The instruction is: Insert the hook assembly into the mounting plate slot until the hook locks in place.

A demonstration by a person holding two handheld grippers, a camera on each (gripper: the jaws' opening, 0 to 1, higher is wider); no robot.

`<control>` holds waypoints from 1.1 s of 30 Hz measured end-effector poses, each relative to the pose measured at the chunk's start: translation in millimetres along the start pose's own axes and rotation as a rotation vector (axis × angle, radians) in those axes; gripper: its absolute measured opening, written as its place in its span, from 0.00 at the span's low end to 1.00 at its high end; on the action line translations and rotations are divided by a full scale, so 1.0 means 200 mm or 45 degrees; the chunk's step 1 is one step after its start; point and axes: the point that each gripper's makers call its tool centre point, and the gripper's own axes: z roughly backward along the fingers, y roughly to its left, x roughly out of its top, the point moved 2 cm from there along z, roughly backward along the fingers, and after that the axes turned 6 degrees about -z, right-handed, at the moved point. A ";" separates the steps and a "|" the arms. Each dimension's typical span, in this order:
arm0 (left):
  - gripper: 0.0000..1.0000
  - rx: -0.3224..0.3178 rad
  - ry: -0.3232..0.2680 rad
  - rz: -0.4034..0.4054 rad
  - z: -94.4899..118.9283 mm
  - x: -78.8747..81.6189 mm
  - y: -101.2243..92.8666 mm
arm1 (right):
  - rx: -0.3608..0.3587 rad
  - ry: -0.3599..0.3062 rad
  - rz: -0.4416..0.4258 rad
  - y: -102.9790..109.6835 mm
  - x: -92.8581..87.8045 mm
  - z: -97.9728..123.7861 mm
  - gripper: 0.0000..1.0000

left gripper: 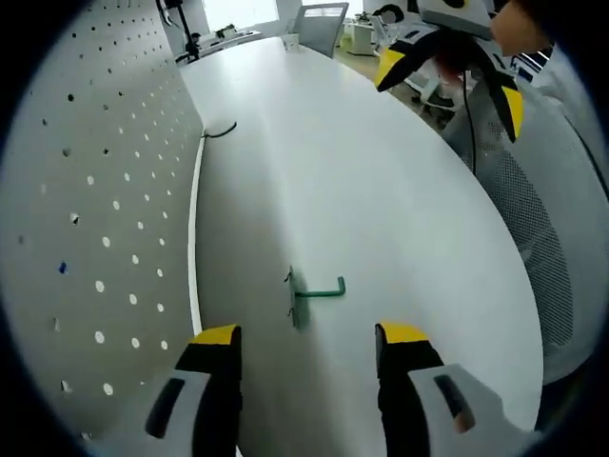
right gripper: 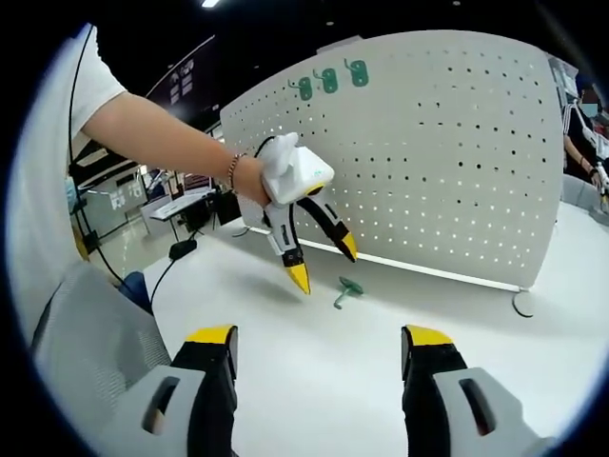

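Observation:
A green hook assembly (left gripper: pixel 314 290) lies flat on the white table (left gripper: pixel 381 190), just ahead of my left gripper (left gripper: pixel 309 335), which is open with nothing between its jaws. To its left stands the white pegboard mounting plate (left gripper: pixel 105 219). In the right gripper view the same hook (right gripper: pixel 344 288) rests near the pegboard (right gripper: pixel 438 162), and the left gripper (right gripper: pixel 324 263), held by a hand, hovers open just above and left of it. My right gripper (right gripper: pixel 320 335) is open and empty, well back from the hook; it also hangs open at the far side (left gripper: pixel 452 88).
Three green hooks (right gripper: pixel 329 80) hang at the pegboard's top edge. A black cable (left gripper: pixel 219 130) curls at the board's foot. A grey mesh chair (left gripper: pixel 533 219) stands by the table's edge. A person's arm (right gripper: pixel 162 133) reaches in from the left.

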 end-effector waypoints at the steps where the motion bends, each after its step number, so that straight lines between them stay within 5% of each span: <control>1: 0.58 -0.002 0.001 0.012 0.00 0.00 0.00 | -0.002 -0.005 0.001 0.00 0.00 0.00 0.68; 19: 0.51 -0.027 0.007 0.053 -0.07 -0.01 0.01 | -0.017 0.002 0.003 -0.01 0.00 0.01 0.66; 33: 0.30 -0.001 -0.021 0.157 -0.08 0.00 0.04 | -0.024 -0.011 0.008 -0.02 0.01 0.01 0.62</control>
